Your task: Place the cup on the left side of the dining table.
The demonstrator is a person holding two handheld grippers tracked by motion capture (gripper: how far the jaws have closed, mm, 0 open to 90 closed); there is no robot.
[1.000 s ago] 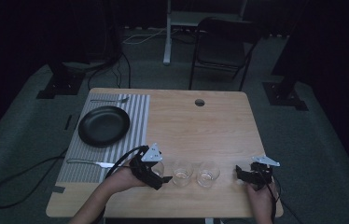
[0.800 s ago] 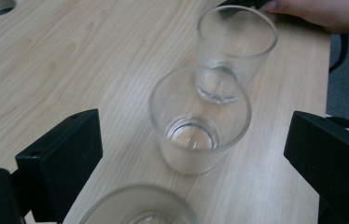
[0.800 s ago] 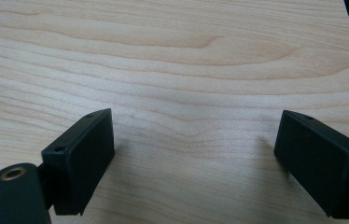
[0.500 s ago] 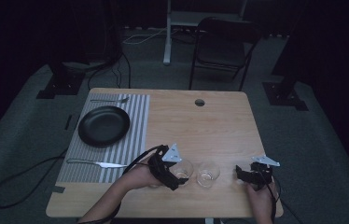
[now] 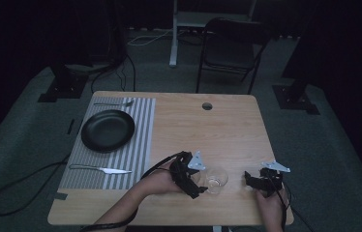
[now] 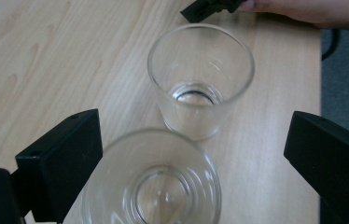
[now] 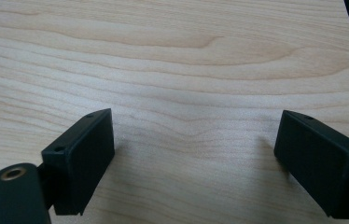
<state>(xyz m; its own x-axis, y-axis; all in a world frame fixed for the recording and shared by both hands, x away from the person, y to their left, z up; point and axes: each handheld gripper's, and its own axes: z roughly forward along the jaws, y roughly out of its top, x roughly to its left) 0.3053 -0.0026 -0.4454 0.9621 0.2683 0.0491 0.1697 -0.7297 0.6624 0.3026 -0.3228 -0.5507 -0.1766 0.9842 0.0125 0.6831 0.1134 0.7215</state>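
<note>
1. Near the front edge of the table (image 5: pixel 227 121), your left gripper (image 6: pixel 196 168) has jaws spread wide around the near glass (image 6: pixel 151 179), not pinching yet.
2. Step, as I read it: gathering or stacking glasses w/ the left. Next move probably calls for closing on the near glass rim w/o knocking the far glass (image 6: pixel 200 79), which looks just beside it.
3. Your right gripper (image 7: pixel 193 158) sits toward the front right corner, jaws spread, nothing btwn them.
4. Far left: plate (image 5: pixel 107 129) and knife (image 5: pixel 100 169) on the striped mat (image 5: pixel 143 140).
5. Near glass is cut off at frame bottom; whether the two touch, can't tell.
</note>
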